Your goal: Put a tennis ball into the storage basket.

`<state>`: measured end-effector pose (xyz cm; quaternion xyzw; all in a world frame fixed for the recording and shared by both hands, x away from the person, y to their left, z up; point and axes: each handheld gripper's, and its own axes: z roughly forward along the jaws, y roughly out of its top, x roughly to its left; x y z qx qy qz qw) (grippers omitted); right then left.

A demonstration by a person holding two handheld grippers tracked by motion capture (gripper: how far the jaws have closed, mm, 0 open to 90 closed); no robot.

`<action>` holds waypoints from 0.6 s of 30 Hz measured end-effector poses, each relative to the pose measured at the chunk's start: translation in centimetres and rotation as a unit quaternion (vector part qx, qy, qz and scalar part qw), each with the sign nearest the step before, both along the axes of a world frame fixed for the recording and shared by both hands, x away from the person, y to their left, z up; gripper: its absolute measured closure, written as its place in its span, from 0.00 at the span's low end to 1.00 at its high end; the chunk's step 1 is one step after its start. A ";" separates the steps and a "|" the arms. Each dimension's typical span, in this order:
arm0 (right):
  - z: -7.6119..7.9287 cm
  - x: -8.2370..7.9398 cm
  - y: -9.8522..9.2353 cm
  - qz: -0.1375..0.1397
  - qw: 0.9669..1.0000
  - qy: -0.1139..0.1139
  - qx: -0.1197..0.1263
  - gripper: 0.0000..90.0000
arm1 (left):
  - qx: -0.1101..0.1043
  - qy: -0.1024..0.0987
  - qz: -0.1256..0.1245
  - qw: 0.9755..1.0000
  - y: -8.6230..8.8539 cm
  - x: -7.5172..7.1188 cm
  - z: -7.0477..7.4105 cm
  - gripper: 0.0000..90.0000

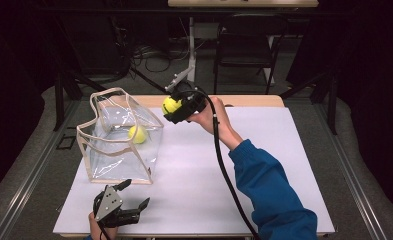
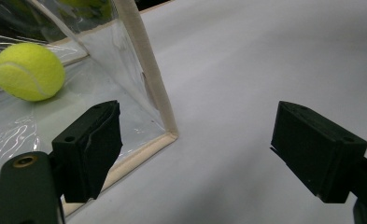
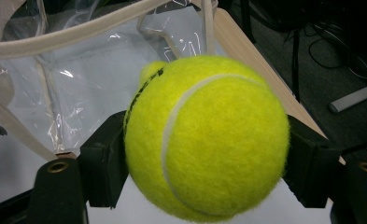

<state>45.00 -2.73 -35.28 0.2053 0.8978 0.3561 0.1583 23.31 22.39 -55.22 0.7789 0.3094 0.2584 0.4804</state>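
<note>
Seen from the high view, the right gripper [image 1: 176, 107] holds a fuzzy yellow-green tennis ball [image 1: 170, 105] raised beside the clear plastic bag with beige trim [image 1: 119, 137]; a second yellow tennis ball [image 1: 138, 134] lies inside. Left gripper [image 1: 134, 195] rests on the white desk [image 1: 264, 165].

Left gripper view: jaws wide apart, nothing between them, at the bag's corner [image 2: 169, 133].

Right gripper view: jaws clamped on the ball [image 3: 207, 137].

You've got two tennis balls: one tennis ball [image 1: 170, 105] clamped in your right gripper [image 1: 176, 111], up just beside the bag's far right corner, and a second tennis ball [image 1: 138, 134] lying inside the bag. One clear bag [image 1: 111, 160] with beige trim. Two grippers: the right one by the bag's top rim, your left gripper [image 1: 134, 196] with jaws spread, just in front of the bag's near edge. One white board [image 1: 274, 165] under the bag. One dark chair [image 1: 244, 45] well beyond the bag.
</note>
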 end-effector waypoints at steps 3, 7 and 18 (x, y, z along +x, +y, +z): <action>0.1 0.0 0.3 0.003 1.000 -0.001 -0.002 0.29 | -0.003 -0.001 -0.001 1.000 0.0 0.0 0.0 0.18; 0.1 -0.1 0.5 0.005 1.000 0.001 -0.002 0.29 | -0.002 -0.001 -0.001 1.000 0.0 -0.1 0.0 0.18; 0.4 0.1 1.0 0.012 1.000 -0.004 -0.006 0.29 | -0.003 0.002 -0.002 1.000 0.0 0.1 -0.1 0.18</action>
